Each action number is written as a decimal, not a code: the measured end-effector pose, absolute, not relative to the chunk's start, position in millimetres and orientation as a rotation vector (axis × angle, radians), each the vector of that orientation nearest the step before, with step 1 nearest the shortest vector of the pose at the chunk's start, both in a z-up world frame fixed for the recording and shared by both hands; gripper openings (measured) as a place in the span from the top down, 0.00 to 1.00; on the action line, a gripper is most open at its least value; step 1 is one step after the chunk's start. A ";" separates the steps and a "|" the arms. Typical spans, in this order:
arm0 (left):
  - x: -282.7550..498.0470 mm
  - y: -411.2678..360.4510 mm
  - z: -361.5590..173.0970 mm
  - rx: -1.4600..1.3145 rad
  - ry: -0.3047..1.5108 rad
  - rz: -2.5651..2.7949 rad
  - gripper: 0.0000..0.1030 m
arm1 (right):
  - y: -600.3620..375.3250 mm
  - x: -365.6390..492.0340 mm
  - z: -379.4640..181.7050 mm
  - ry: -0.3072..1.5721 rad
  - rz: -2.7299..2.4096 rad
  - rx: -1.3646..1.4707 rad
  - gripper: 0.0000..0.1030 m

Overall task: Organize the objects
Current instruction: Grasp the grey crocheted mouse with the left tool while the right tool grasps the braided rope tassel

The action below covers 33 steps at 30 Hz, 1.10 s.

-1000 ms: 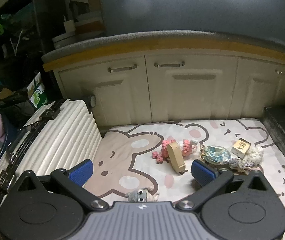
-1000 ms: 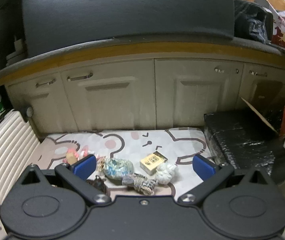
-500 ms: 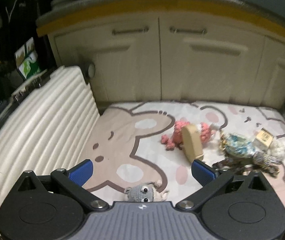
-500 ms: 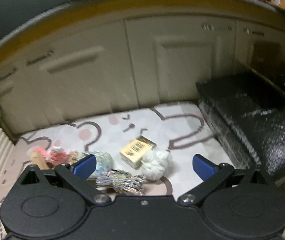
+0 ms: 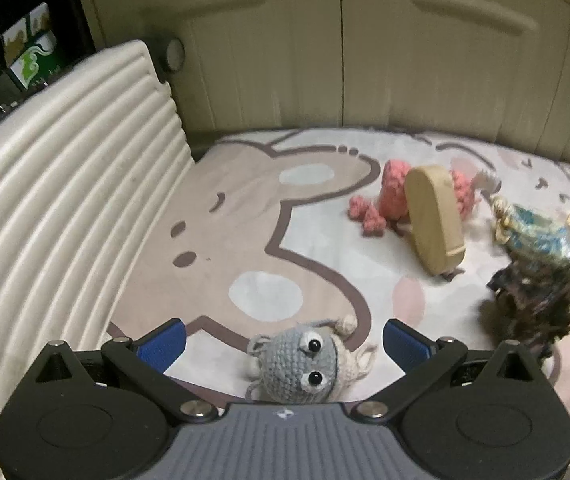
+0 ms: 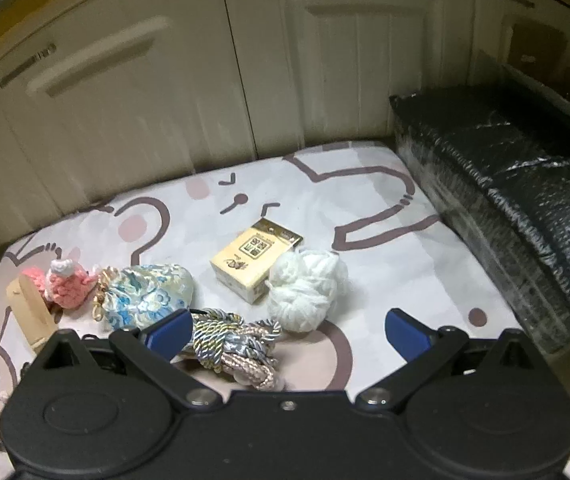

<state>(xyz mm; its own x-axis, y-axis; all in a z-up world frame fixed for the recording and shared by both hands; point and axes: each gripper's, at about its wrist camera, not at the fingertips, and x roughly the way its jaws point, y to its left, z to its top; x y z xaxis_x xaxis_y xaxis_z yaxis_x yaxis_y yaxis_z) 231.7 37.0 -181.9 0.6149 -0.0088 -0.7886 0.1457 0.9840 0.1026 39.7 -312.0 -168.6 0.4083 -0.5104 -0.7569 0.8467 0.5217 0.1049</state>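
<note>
My left gripper [image 5: 283, 342] is open just above a grey crocheted toy with googly eyes [image 5: 299, 362], which lies between its blue pads on the bear-print mat [image 5: 245, 208]. Farther right lie a pink crocheted toy [image 5: 393, 196], a tan wooden block [image 5: 435, 222] and a blue patterned pouch [image 5: 537, 236]. My right gripper [image 6: 285, 330] is open over a coil of braided cord [image 6: 237, 346]. A white yarn ball [image 6: 305, 288], a cream box [image 6: 255, 264], the pouch [image 6: 147, 294] and the pink toy [image 6: 67, 284] lie beyond it.
A white ribbed suitcase [image 5: 57, 184] lies along the mat's left side. A black wrapped block [image 6: 517, 196] borders the mat on the right. Cream cabinet doors [image 6: 245, 72] stand behind. A dark tangled object [image 5: 533, 312] sits near the left gripper's right finger.
Both grippers have dropped and tilted down toward the mat. The grey toy now sits between the left pads, and the cord now lies under the right gripper.
</note>
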 end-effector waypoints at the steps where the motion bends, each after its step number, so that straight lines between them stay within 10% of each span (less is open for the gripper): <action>1: 232.5 36.4 -186.4 0.162 0.909 -0.091 0.00 | -313.1 41.5 -170.7 0.738 -0.905 0.531 0.00; 33: 224.7 49.9 -232.2 0.155 0.891 -0.120 0.01 | -341.6 105.7 -228.6 0.980 -0.906 0.677 0.00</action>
